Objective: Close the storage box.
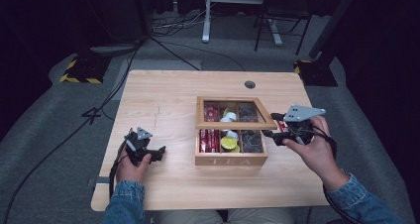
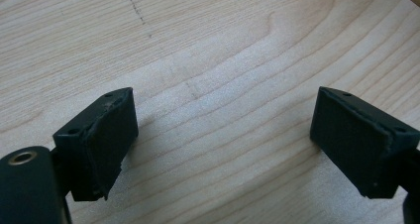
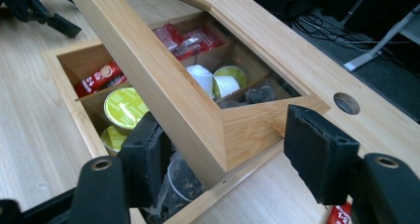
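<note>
The high view looks down on the bench [image 1: 173, 184]. The right gripper view sits close at the box [image 3: 198, 125] corner. Both share the box [image 1: 231, 159].

Dark chair [image 1: 282, 16], white desk leg [image 1: 206, 16], floor cables [image 1: 173, 23], perhaps tangled; yellow-black striped base [image 1: 81, 70]

My counter [image 1: 163, 100] is showing a pale wood top with rounded corners, standing on grey carpet. A round cable hole [image 1: 250, 84] is sitting near its far edge, right of centre. A wooden tea box [image 1: 231, 159] is resting directly on the counter, right of the middle and nearer the near edge, with its glass-paned lid [image 1: 234, 123] tilting up partway. A small red packet [image 3: 339, 215] is lying on the counter just beside the box's right side. A faint dotted line [image 2: 136, 11] is running across the bare wood left of the box.
</note>
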